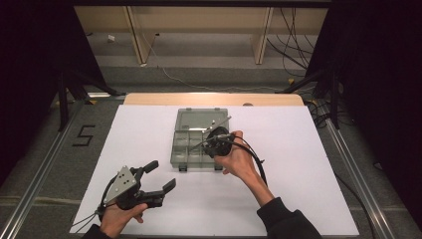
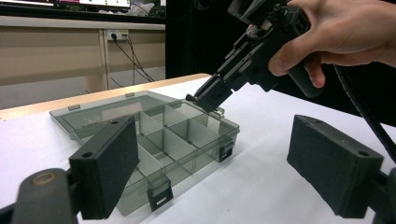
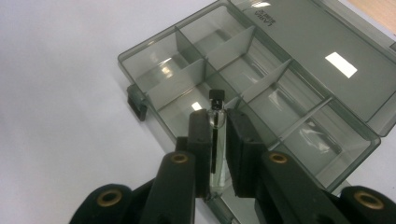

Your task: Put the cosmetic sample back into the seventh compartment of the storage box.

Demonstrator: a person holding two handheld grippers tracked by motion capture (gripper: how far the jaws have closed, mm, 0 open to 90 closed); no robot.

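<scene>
The right tongs (image 3: 217, 140) are pinching a small clear glass vial with a black cap (image 3: 216, 122), pads pressed on its two sides and the capped end poking out past the tips. Held that way, lengthwise between the pads, the vial likely stays steady and points cap-first at whatever lies ahead of the tongs, which suits lowering it into a narrow slot.

Directly beneath and ahead of those tongs sits the smoky grey translucent plastic organiser box (image 3: 154, 100), its hinged lid (image 3: 322, 42) thrown fully back and lying flat on the far side, so every compartment is open from above. The vial hangs over the box's middle partitions; which exact cell is under it I cannot tell. The compartments look empty, showing nothing but reflections on their floors. The black latches (image 2: 159, 195) hang loose along the near wall.

The left tongs (image 1: 155, 175) are spread wide with nothing between the pads, hovering low over the white bench (image 1: 298, 199), well apart from the box and aimed toward it. Probably they are kept back so the box's near side is clear, yet close enough to brace the box if it slides.

In the high view the right tongs (image 1: 217, 140) sit over the box's right half.
</scene>
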